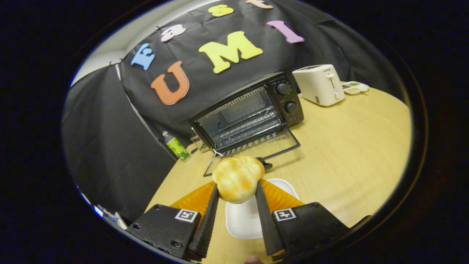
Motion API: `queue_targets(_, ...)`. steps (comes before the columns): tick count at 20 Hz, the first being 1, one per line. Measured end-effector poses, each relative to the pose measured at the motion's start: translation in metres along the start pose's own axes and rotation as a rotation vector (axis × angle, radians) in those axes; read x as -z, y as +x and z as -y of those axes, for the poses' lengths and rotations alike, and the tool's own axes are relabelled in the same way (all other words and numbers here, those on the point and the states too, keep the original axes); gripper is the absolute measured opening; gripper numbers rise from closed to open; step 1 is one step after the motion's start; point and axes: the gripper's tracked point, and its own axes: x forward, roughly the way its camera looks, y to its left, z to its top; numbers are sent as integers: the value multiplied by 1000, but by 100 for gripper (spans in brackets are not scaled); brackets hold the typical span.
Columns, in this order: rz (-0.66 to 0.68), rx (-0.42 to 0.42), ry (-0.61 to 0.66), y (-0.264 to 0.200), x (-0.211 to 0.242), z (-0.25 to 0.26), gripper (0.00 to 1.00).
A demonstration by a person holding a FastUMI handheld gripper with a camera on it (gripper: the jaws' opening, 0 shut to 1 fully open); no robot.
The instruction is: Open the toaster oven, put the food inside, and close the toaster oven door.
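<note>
The gripper [237, 190] has its two fingers closed on one bread roll [238, 178], one finger pressing each side of it, so the roll is held up in the air between the fingertips. The roll is round, pale golden and browner in patches. Below it, between the fingers, lies one white plate [243, 220] on the wooden table [348, 154]; nothing can be seen lying on the plate. Beyond the roll stands one black toaster oven [249, 113] with its glass door [256, 148] dropped fully open and lying flat toward the gripper, the door's handle just behind the roll. Inside the oven one wire rack [243, 126] can be seen. On the oven's right-hand panel there are two round knobs [283, 88], one above the other. To the right of the oven, a little apart from it, stands one white pop-up toaster [320, 85], and just beyond that lies one small white tray [354, 87] holding something too small to tell. To the left of the oven, near the table's edge against the black cloth, stands one bottle [176, 146] with a green label.
</note>
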Motion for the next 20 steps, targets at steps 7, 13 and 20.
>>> queue_targets(7,75,-50,206,50,-44,-30,62)
queue_targets(13,81,20,298,121,-67,-16,61)
queue_targets(20,108,97,214,191,-91,-16,61)
